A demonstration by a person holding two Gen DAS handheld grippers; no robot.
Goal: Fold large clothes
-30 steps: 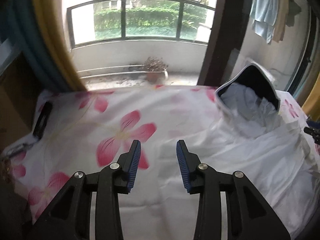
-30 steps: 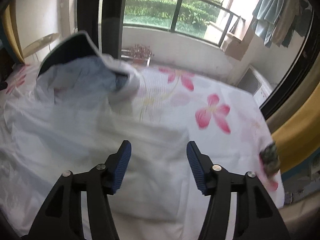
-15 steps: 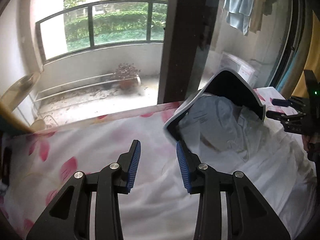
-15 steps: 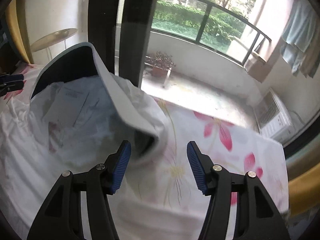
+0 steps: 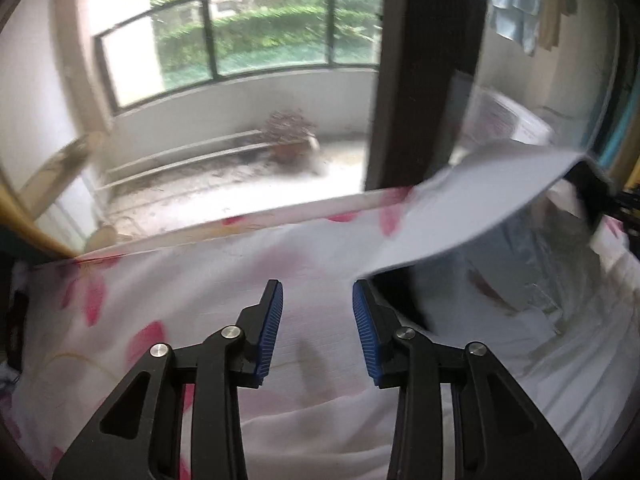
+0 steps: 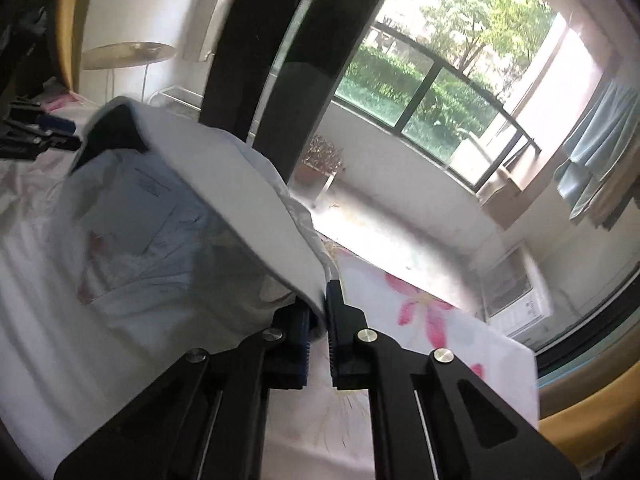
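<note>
- The white garment [image 6: 132, 216] lies spread on the bed [image 5: 208, 292], over a sheet printed with pink flowers; its hood-like collar end stands raised toward the window side.
- The right hand-held gripper [image 6: 318, 320] is clamped on the rim of that raised end, with cloth pinched between its blue pads.
- The left hand-held gripper [image 5: 317, 328] hovers above the sheet with its jaws apart and nothing between them, just beside the nearer corner of the raised rim [image 5: 472, 216].
- The fabric looks thin, light and limp. It sags and creases wherever it is unsupported, so one grip point will probably let the rest droop and bunch.
- The rim seems firmer than the body, holding a curved edge with a dark lining [image 6: 114, 128] showing inside, which makes it a good place to pinch.
- A matching hold for the left side would likely be the rim's opposite corner, keeping the edge taut between both grips.
- Smooth cloth may slip from a shallow bite, so a deeper pinch seems safer.
</note>
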